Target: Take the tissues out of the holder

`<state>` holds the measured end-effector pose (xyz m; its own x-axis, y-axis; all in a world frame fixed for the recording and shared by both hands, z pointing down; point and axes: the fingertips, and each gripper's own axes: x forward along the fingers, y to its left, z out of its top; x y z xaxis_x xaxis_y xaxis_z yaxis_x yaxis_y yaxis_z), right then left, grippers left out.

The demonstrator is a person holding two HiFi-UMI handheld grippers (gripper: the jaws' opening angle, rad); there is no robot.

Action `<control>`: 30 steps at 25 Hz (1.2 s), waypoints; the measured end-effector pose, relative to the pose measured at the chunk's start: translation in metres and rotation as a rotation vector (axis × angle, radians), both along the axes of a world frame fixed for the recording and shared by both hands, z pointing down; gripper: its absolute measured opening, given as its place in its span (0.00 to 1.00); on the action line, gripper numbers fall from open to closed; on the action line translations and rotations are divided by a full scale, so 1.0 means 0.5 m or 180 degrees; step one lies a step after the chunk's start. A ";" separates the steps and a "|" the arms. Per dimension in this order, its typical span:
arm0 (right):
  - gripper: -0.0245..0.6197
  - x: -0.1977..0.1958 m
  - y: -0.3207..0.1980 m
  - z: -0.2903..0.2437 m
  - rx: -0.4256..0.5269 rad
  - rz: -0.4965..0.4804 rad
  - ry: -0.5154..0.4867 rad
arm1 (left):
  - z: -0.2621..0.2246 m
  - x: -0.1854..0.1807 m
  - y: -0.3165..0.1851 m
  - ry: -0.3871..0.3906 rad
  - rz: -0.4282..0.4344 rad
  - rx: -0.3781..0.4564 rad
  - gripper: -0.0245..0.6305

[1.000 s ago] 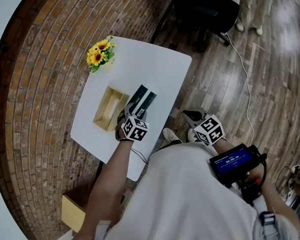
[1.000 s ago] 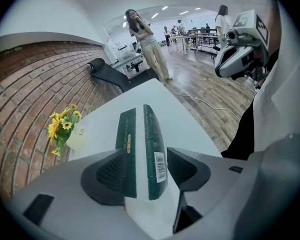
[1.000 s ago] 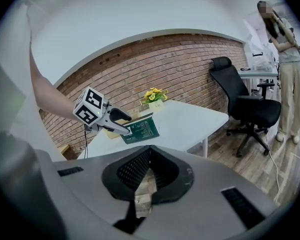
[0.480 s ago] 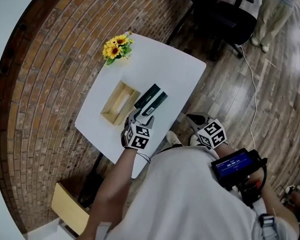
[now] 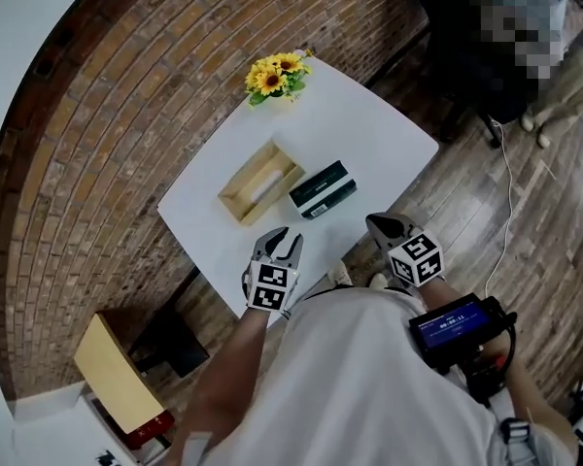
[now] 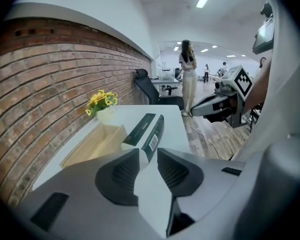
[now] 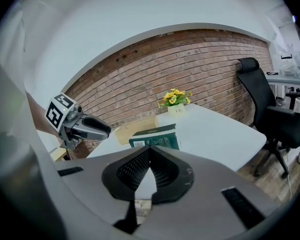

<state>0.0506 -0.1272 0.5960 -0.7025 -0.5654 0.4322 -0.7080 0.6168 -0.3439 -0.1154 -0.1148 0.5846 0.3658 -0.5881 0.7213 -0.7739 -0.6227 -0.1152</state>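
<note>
Head view: tissue pack (image 5: 323, 189) lies on tabletop (image 5: 369, 134) just beside wooden holder (image 5: 241, 207), outside it, long axis parallel to holder. Left gripper (image 5: 283, 237) nearer, pack straight ahead, jaws closing on nothing. Right gripper (image 5: 381, 225) pressed together, empty

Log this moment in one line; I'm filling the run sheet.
tissues out, on table beside holder | left gripper closing, empty | right gripper shut, empty
</note>
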 end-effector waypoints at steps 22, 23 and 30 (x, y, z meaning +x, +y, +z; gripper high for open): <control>0.05 -0.100 -0.033 -0.057 0.0202 -0.0528 0.0036 | -0.009 -0.121 0.064 0.0912 -0.1199 0.0144 0.05; 0.05 -0.101 -0.033 -0.057 0.0203 -0.0533 0.0043 | -0.010 -0.122 0.064 0.0915 -0.1199 0.0148 0.05; 0.05 -0.104 -0.035 -0.058 0.0220 -0.0557 0.0068 | -0.011 -0.116 0.058 0.0919 -0.1161 0.0160 0.05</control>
<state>-0.0012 -0.1449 0.5667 -0.7839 -0.4641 0.4125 -0.5944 0.7529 -0.2826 -0.1735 -0.0860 0.5791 0.3103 -0.7472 0.5878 -0.9461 -0.3030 0.1142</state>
